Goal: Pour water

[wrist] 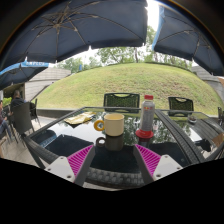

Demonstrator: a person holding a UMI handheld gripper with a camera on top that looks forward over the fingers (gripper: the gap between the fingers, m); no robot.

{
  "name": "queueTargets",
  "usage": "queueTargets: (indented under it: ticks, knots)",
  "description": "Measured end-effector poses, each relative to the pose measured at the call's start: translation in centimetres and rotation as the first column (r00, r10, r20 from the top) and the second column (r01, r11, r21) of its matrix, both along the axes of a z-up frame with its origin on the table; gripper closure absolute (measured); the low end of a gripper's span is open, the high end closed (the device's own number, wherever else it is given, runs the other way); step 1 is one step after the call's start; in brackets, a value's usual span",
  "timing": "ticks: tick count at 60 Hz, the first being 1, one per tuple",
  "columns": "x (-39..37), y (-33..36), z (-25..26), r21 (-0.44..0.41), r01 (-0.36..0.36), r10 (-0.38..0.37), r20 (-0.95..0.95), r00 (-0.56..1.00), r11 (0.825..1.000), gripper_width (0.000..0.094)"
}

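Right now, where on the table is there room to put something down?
Bare glass table lies beside the mug, toward the yellow item. It is crowded where the mug and the red-capped bottle stand close together, just ahead of the open tool. Its fingers hold nothing.

Dark patio umbrellas (80,25) shade a glass table (60,135) with green chairs (121,100) before a grassy mound (125,78).

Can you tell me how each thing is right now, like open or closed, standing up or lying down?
claw: open, nothing held.
mug: upright on the glass table, just beyond the claw's fingers; inside hidden.
bottle: upright, right of the mug, red cap on.
umbrellas: open overhead.
chairs: upright across the table, nobody sitting.
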State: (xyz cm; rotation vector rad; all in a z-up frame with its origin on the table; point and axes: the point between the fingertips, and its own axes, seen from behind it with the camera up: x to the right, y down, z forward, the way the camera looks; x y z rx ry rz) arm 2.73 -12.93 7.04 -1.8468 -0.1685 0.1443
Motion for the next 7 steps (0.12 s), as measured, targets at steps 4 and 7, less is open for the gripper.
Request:
queueTargets:
  ticks: [4,7]
  knots:
    - [0.15,0.02,-0.34,-0.012,0.004,-0.004,0.001,1.0,1.0,0.0116]
    - [0.2,0.06,-0.49,-0.019,0.007,-0.007,-0.005,1.0,1.0,0.0115]
